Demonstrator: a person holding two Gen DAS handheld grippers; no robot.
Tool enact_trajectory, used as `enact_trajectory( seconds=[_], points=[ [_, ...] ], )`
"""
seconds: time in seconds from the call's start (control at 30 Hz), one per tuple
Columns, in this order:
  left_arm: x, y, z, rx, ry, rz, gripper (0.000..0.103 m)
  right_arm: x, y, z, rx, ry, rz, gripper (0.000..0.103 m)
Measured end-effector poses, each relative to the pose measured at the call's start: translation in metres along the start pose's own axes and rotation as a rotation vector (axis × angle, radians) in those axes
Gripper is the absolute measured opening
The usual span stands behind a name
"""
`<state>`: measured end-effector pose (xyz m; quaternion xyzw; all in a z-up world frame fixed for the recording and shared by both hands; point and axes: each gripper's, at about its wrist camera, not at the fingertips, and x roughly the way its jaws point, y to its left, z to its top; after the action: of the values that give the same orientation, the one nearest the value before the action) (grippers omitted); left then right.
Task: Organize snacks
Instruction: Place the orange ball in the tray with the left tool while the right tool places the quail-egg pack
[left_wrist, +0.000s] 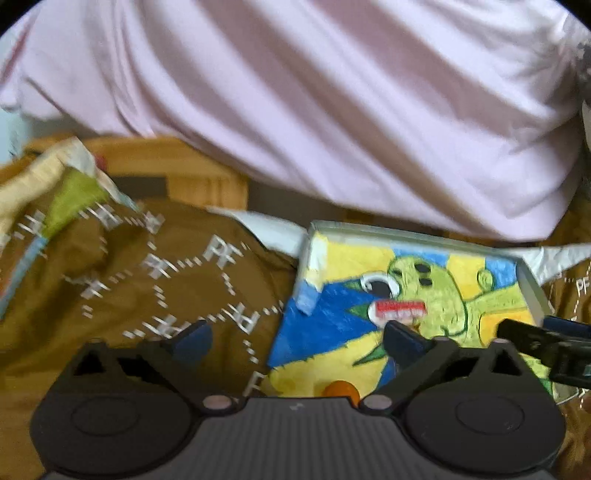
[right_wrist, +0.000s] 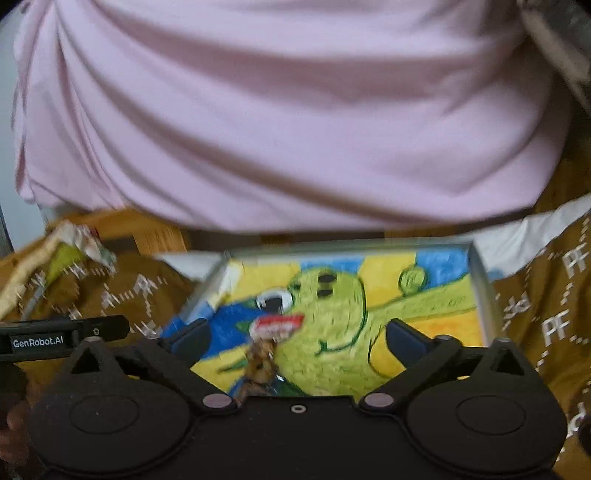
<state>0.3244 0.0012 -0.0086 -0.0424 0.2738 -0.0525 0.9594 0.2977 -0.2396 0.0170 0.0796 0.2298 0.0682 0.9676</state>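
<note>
A shallow tray (left_wrist: 406, 234) with a grey rim lies on the brown cloth; its floor carries a green cartoon figure on yellow and blue. A small red-and-white packet (left_wrist: 400, 309) lies in it, and an orange item (left_wrist: 341, 389) sits near its front edge. My left gripper (left_wrist: 297, 339) is open over the tray's left edge. My right gripper (right_wrist: 298, 339) is open above the tray (right_wrist: 480, 288). The red-and-white packet (right_wrist: 279, 325) and a brown snack (right_wrist: 260, 363) lie below the gap between its fingers, and nothing is held. Both views are blurred.
A person in a pink shirt (left_wrist: 332, 110) stands close behind the tray. A crumpled snack bag (left_wrist: 55, 192) lies far left on the patterned brown cloth (left_wrist: 166, 266). A wooden frame (left_wrist: 177, 158) shows behind it. The right gripper (left_wrist: 546, 343) and the left gripper (right_wrist: 62, 339) each reach into the other's view.
</note>
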Motion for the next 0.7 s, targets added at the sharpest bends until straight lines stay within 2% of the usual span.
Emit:
enact_trajectory(
  seconds=[0.3,0.47,0.7],
  points=[
    [-0.08,-0.004,-0.001,-0.034,-0.142,0.004,0.103,-0.086,0.023,-0.006,-0.122,-0.151,0.029,0.102],
    [-0.118,-0.01,-0.012,-0.018,-0.186,0.031,0.103,-0.122,0.03,-0.019,-0.149,-0.184,0.04,0.102],
    [-0.166,-0.01,-0.038,0.001,-0.203,0.033,0.103,-0.169,0.039,-0.041,-0.17,-0.191,0.059,0.102]
  ],
)
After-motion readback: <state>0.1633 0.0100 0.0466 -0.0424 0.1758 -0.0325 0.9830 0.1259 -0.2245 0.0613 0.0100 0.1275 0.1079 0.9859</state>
